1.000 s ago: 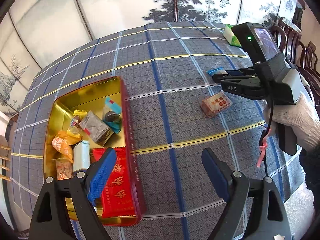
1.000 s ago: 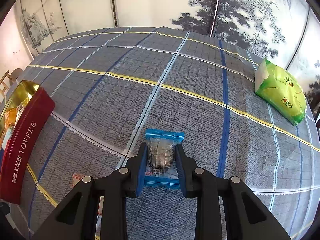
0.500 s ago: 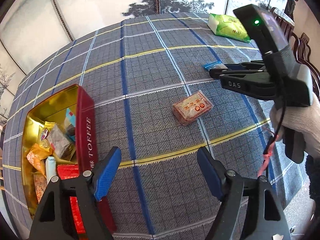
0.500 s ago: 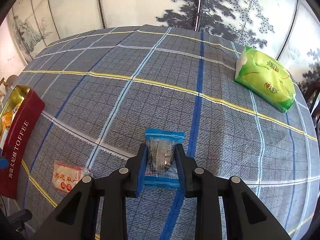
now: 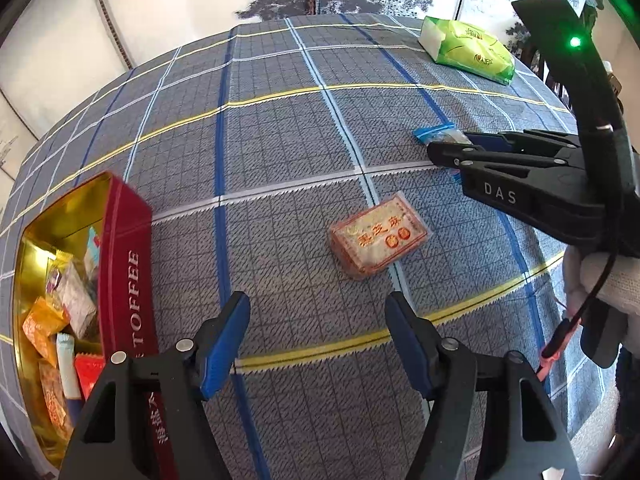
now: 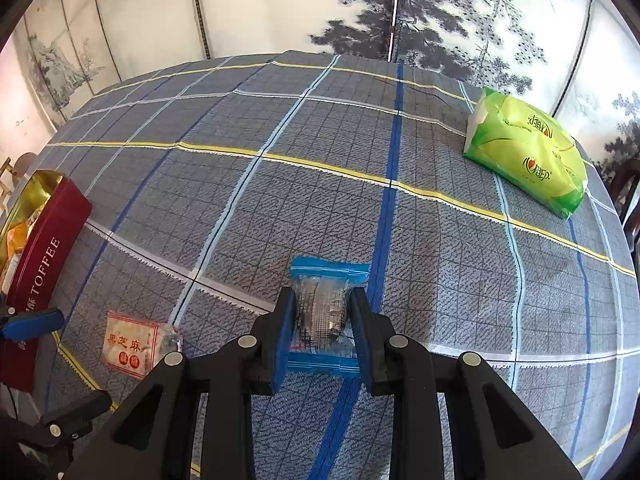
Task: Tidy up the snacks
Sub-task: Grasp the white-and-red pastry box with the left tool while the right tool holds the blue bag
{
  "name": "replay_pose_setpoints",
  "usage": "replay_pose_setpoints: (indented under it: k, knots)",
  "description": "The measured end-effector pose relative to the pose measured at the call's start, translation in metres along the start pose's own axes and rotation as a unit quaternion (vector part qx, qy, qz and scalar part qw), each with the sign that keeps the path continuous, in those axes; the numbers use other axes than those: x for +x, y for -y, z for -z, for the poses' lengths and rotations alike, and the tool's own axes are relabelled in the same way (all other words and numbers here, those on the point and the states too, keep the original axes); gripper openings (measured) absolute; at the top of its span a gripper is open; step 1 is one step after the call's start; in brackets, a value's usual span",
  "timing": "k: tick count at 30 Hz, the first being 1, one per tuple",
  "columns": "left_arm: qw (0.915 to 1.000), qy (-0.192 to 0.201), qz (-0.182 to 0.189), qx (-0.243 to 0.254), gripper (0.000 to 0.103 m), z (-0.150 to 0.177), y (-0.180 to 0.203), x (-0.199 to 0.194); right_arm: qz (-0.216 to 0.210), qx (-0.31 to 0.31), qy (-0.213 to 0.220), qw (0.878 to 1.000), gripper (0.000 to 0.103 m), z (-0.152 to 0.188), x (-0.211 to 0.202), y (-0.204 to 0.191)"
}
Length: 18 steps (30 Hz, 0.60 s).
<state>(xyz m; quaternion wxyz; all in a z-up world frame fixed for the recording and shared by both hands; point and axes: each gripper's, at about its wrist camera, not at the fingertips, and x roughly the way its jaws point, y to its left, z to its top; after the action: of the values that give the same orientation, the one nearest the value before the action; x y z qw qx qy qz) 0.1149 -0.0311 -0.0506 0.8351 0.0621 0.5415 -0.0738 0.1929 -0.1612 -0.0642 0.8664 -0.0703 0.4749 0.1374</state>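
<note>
My right gripper (image 6: 322, 312) is shut on a clear snack packet with blue ends (image 6: 326, 308); it also shows in the left wrist view (image 5: 440, 134), held just above the cloth. My left gripper (image 5: 318, 324) is open and empty above the cloth. A clear packet with red Chinese writing (image 5: 378, 236) lies on the table a short way ahead of it, and shows in the right wrist view (image 6: 132, 344). The red and gold TOFFEE tin (image 5: 128, 264) stands open at the left with several wrapped snacks inside.
A green tissue pack (image 6: 528, 156) lies at the far right of the table (image 6: 320, 180), which wears a grey plaid cloth. A painted folding screen stands behind. Dark wooden chairs show at the right edge.
My left gripper has swung right, away from the tin, toward the red-lettered packet. My right gripper still holds the blue packet and has shifted a little right.
</note>
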Motion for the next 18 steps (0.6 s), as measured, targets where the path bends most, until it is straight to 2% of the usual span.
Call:
replay_pose_setpoints:
  k: [6,13,18]
  knots:
    - [0.9998,0.005,0.005,0.018,0.059,-0.012,0.006,0.01,0.0,0.0,0.0,1.0,0.029,0.0,0.0,0.0]
    - [0.9989,0.006,0.025,0.039,0.058,-0.02,0.011,0.019,-0.001,0.001,0.001,1.0,0.029,0.0,0.0,0.001]
    - [0.9982,0.0,0.044,0.041,0.053,-0.027,0.013,0.024,-0.001,0.0,0.002,1.0,0.029,0.001,0.0,0.001]
